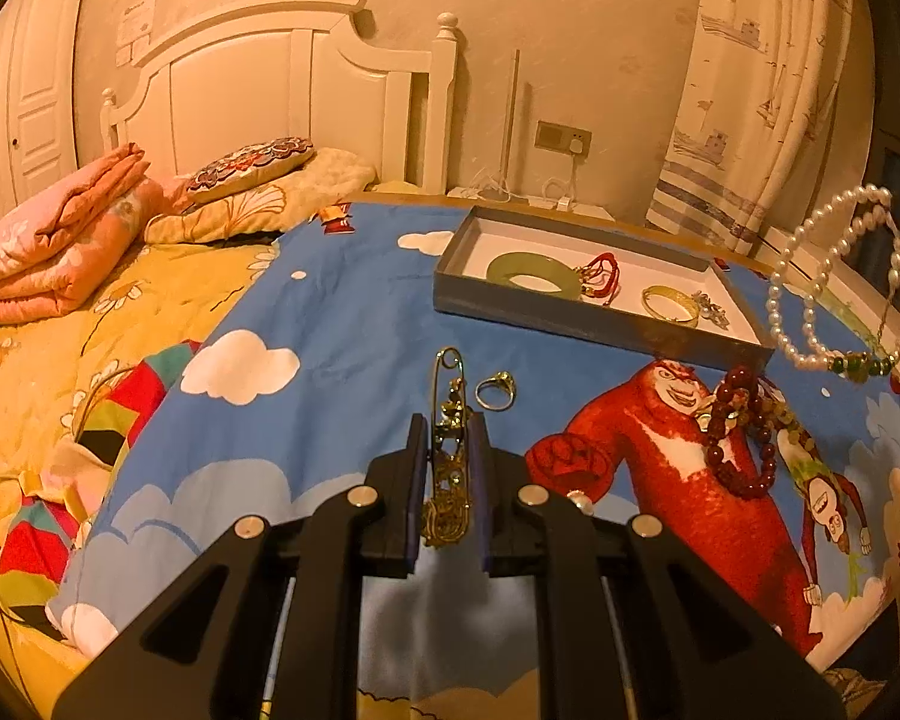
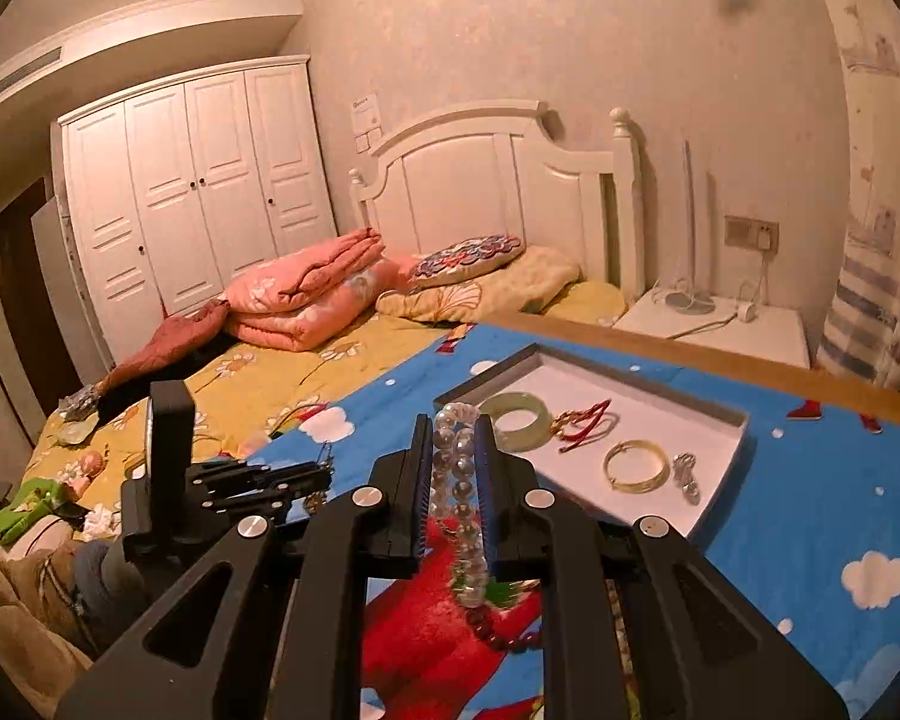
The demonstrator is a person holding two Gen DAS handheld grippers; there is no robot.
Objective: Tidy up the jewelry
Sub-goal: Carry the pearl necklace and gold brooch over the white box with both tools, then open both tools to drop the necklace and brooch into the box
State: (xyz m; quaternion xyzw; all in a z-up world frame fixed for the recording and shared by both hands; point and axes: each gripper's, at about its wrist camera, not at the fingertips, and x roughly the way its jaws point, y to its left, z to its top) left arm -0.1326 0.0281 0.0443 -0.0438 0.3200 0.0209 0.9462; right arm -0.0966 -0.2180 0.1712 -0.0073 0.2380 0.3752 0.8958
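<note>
The left tool (image 1: pixel 449 438) points down at the bed, jaws clamped. The right tool (image 2: pixel 455 438) is likewise clamped, raised above the bed.

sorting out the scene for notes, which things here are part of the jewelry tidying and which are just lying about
Part of the job:
- tray holding the jade bangle
- pearl necklace in the right gripper
- gold pin brooch in the left gripper
- ring
- red bead bracelet

Lying about:
- folded quilt
- pillow
- wardrobe

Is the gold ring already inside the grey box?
No, the gold ring lies on the blue cartoon sheet, outside and in front of the grey box.
</note>
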